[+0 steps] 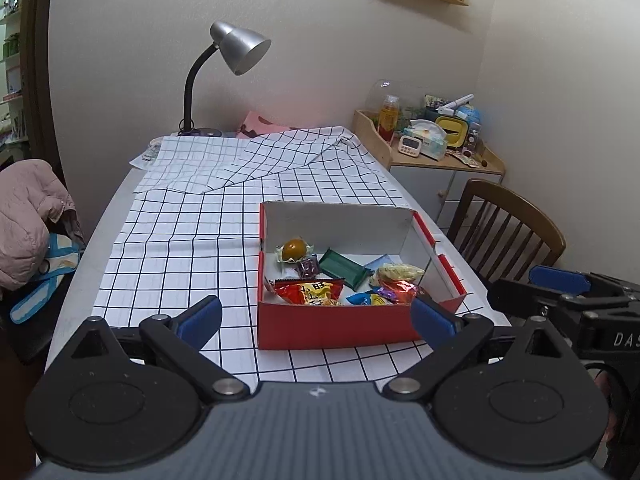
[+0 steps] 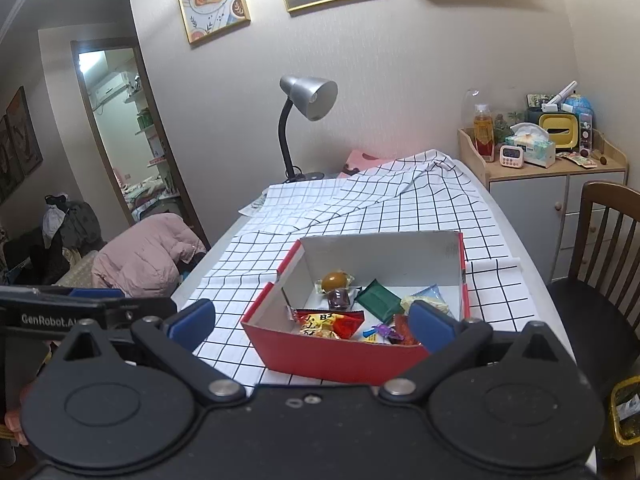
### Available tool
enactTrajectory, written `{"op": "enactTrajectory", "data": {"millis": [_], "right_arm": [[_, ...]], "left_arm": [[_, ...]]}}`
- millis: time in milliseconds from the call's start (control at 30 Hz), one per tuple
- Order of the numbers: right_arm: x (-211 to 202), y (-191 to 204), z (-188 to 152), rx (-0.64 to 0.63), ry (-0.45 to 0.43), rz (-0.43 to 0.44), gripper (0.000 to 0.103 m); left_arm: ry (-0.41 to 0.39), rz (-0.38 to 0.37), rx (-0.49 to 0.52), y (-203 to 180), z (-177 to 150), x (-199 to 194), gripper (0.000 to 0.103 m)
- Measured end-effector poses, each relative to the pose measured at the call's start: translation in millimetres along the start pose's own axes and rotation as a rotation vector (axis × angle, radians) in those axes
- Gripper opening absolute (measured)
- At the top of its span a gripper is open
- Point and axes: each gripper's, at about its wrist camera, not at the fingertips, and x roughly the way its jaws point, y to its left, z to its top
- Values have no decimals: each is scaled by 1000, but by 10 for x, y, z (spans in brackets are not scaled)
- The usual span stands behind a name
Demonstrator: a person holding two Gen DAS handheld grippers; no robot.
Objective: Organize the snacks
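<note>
A red cardboard box (image 1: 336, 326) (image 2: 332, 360) with white inner walls sits on the checked tablecloth (image 1: 180, 248) (image 2: 248, 264). Inside lie several wrapped snacks: a red-and-yellow packet (image 1: 310, 292) (image 2: 328, 322), a dark green packet (image 1: 344, 268) (image 2: 378, 300), a round brown sweet in clear wrap (image 1: 294, 249) (image 2: 334, 280) and small bright candies (image 1: 394, 294) (image 2: 384, 332). My left gripper (image 1: 318, 320) hangs open in front of the box's near wall, nothing between its blue pads. My right gripper (image 2: 312, 322) is open too, over the box's near edge, empty. The right gripper's body also shows in the left wrist view (image 1: 580, 300).
A grey desk lamp (image 1: 236, 50) (image 2: 308, 96) stands at the table's far end. A wooden chair (image 1: 508, 228) (image 2: 608, 248) is to the right of the table, a cabinet (image 1: 432, 152) (image 2: 552, 184) with clutter behind it. A pink jacket (image 1: 28, 216) (image 2: 144, 256) lies left.
</note>
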Motion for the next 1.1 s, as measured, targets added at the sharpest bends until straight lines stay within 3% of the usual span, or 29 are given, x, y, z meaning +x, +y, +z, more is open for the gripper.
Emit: {"op": "enactTrajectory", "data": {"millis": [467, 1100], "right_arm": [[-231, 108, -84, 9, -17, -16, 103], [-324, 199, -161, 3, -28, -48, 103]], "left_arm": [[-27, -5, 8, -71, -156, -313, 101], [-17, -19, 2, -66, -180, -329, 101]]}}
